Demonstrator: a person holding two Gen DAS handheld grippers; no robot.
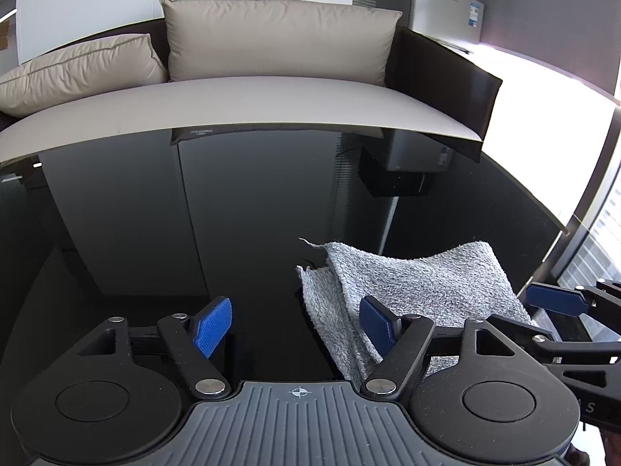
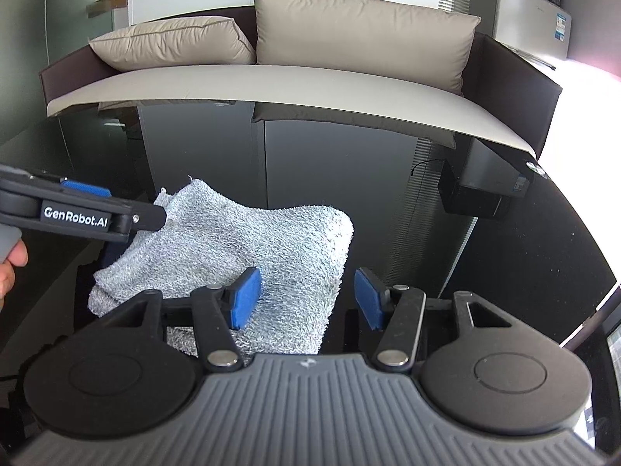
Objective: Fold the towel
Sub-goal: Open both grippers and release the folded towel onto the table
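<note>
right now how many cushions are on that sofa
2: one cushion standing upright against the sofa back, the other cushion lying flat beside it on the seat. More could sit outside the frame.

"GenRobot.AI" in white on left gripper (image 2: 116,209) side; fridge sticker unreadable.

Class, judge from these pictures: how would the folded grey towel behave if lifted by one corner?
The grey towel would probably droop and unfold: its layers already sag in soft waves. It looks light, being thin looped cloth. Pushed, it may slide easily on the glossy black table.
</note>
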